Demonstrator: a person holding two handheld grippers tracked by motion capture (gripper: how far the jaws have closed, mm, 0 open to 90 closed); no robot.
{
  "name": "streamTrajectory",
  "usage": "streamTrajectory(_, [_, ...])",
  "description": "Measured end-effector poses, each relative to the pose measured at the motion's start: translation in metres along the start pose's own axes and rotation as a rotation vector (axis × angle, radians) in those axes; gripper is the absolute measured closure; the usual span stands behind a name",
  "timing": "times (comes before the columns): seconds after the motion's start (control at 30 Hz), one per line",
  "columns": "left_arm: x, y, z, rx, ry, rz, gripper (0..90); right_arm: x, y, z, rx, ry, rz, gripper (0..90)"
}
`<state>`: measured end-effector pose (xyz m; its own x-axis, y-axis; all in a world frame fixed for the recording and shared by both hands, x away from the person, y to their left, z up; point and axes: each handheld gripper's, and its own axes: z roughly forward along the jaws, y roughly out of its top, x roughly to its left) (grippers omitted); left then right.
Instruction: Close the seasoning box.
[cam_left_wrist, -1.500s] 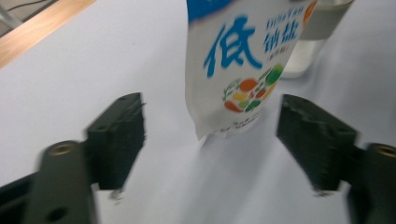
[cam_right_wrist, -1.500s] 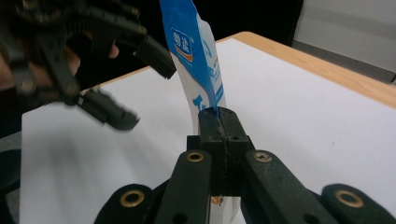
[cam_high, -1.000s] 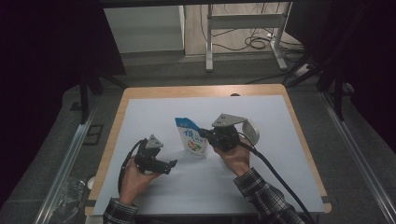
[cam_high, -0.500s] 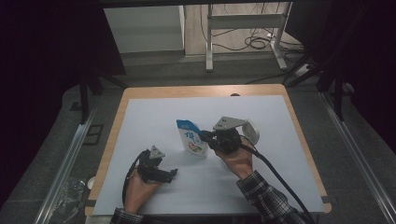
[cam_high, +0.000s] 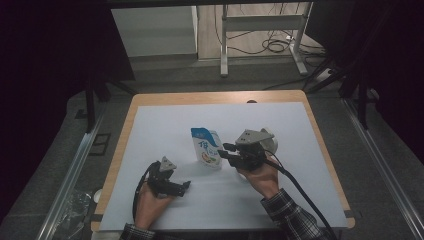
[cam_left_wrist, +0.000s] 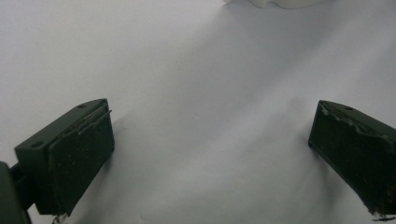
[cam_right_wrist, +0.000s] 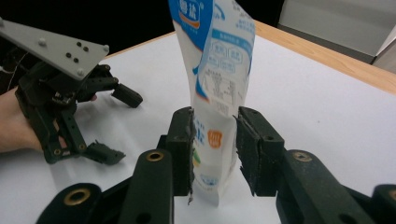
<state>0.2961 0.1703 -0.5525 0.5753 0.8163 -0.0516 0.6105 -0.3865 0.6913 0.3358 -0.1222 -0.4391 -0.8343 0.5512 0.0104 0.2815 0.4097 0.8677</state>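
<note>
the blue-and-white drink pouch stands upright near the middle of the white surface — the right claw sits at its lower part, jaws on either side. they've just been opening, and in the right gripper view there's a sliver of gap beside the pouch, so it's released. the left claw rests low on the surface, jaws spread wide with nothing between them.

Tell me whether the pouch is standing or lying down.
Standing. The pouch rises upright from the white sheet, its base between the right gripper's jaws, which have just been opening.
</note>
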Motion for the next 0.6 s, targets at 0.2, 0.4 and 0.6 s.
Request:
streamTrajectory(0.2, [0.000, 0.000, 0.000, 0.001, 0.001, 0.003, 0.1, 0.000, -0.008, -0.011, 0.002, -0.007, 0.006, 66.0])
streamTrajectory(0.4, [0.000, 0.000, 0.000, -0.005, 0.002, -0.002, 0.3, -0.002, -0.014, -0.025, -0.003, 0.000, 0.025, 77.3])
streamTrajectory(0.6, [0.000, 0.000, 0.000, -0.004, 0.002, -0.002, 0.4, -0.008, -0.030, -0.042, 0.014, -0.032, 0.033, 89.3])
